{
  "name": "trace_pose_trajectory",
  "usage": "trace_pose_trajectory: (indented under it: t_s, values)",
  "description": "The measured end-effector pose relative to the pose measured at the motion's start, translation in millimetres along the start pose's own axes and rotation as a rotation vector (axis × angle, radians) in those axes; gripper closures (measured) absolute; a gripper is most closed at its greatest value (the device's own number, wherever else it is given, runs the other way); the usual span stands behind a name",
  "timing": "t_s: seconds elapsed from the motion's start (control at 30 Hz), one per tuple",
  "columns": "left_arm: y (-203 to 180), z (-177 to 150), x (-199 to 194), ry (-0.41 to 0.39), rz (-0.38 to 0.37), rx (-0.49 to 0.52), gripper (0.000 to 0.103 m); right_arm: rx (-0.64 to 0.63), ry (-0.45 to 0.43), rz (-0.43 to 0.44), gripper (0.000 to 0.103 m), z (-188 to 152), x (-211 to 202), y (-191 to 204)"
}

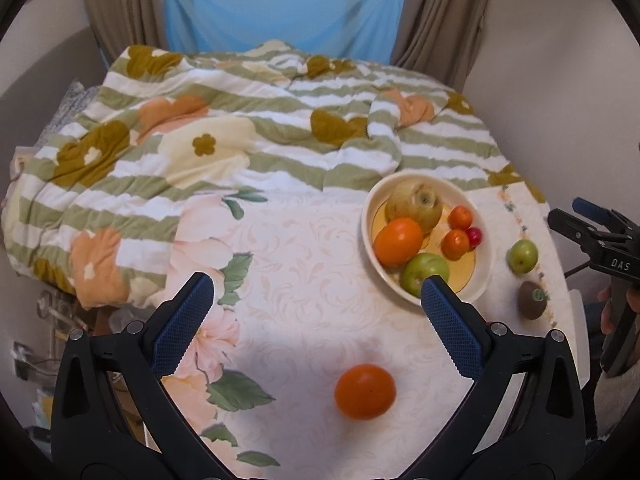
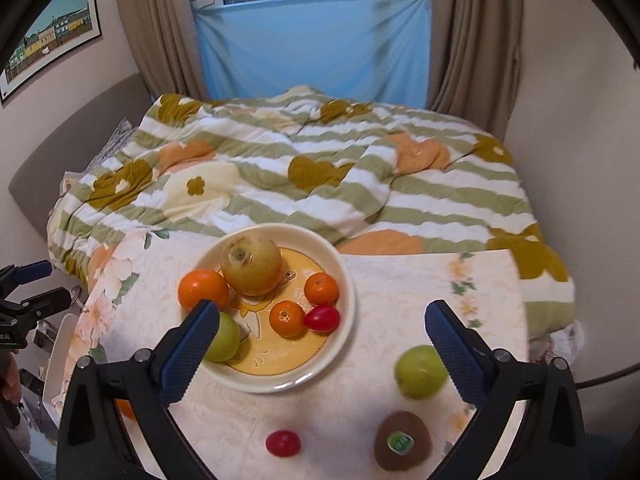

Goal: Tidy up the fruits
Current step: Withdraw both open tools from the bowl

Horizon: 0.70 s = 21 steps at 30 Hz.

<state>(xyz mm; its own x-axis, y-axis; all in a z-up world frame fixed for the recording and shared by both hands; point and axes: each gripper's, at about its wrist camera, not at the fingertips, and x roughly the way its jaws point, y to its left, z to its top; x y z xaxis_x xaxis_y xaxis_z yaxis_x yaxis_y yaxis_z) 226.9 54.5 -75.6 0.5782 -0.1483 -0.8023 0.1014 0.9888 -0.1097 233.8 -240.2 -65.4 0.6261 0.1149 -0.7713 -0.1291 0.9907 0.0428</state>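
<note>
A cream bowl on the floral tablecloth holds a pear, an orange, a green apple, two mandarins and a red cherry tomato. In the left wrist view, a loose orange lies on the cloth between the fingers of my open, empty left gripper. In the right wrist view, a green apple, a kiwi and a red cherry tomato lie loose in front of my open, empty right gripper. The apple and kiwi also show in the left view.
A striped floral quilt covers the bed behind the table. The table edge runs down the right. Curtains and a blue sheet hang at the back. The right gripper shows at the left view's right edge.
</note>
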Motion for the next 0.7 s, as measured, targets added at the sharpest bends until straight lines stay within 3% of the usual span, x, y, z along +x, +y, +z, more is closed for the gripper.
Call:
trace_pose_trajectory:
  t_s: [0.33,0.57,0.7]
  values:
    - [-20.4,-23.6,-46.7,-0.097,0.089,-0.023,0.000,-0.059,-0.049,-0.030,0.000,-22.4,-59.0,-10.9]
    - [-42.4,-57.1,-53.2,-0.095,0.148,-0.047,0.000,-0.107,-0.030,-0.046,0.000,-51.0,-68.9,-30.1]
    - [-54.4,-76.6,-43.0,-0.078,0.166,-0.067,0.000,-0.115,-0.009,-0.010,0.000,-72.4,-65.7,-46.0]
